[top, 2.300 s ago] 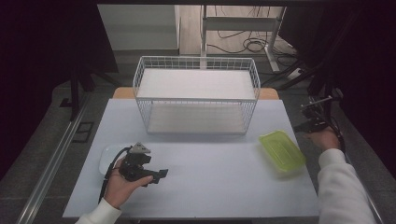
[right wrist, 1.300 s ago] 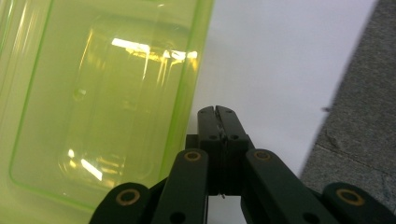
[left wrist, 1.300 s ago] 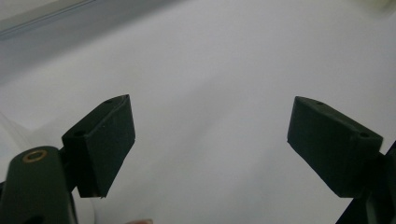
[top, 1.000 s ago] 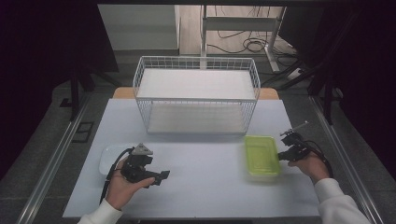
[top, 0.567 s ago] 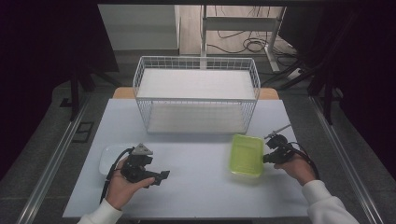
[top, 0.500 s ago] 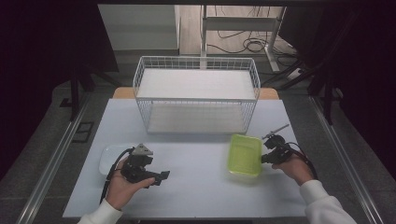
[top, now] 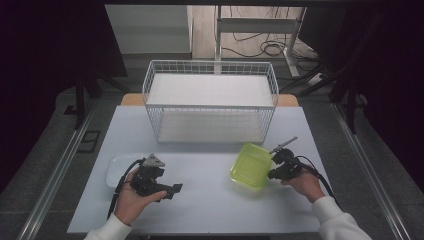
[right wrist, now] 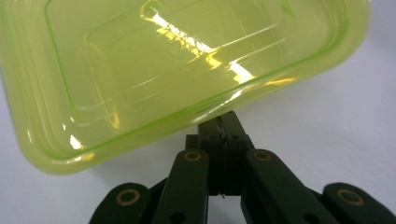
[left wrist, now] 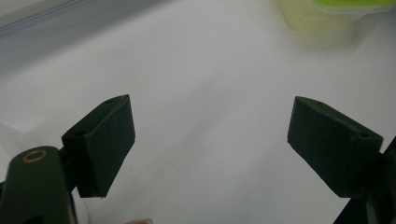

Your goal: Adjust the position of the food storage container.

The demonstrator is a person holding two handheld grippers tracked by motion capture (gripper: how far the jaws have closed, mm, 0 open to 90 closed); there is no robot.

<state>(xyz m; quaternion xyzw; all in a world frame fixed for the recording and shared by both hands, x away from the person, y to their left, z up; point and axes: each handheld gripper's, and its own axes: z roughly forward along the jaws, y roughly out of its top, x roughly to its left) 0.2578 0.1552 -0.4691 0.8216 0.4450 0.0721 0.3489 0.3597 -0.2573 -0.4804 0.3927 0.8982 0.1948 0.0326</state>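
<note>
A translucent green plastic container (top: pixel 249 165) rests tilted on the white table (top: pixel 210 200), right of centre. My right gripper (top: pixel 271 173) is shut on its right rim. In the right gripper view the closed jaws (right wrist: pixel 224 127) pinch the edge of the container (right wrist: pixel 177 60), whose empty inside faces the camera. My left gripper (top: pixel 174 189) sits low at the front left, held in a hand, jaws wide open with nothing between them. In the left gripper view the open gripper (left wrist: pixel 210 140) looks across bare table toward the green container (left wrist: pixel 336 11).
A white wire basket (top: pixel 210 75) stands at the back centre, just behind the container. A flat white tray or lid (top: pixel 116 167) lies on the table under the left hand. Dark floor and table rails border both sides.
My right gripper came in from the right edge, shut on the green container's rim, and moved it left toward the centre, tipping it up. The left gripper stayed put.
</note>
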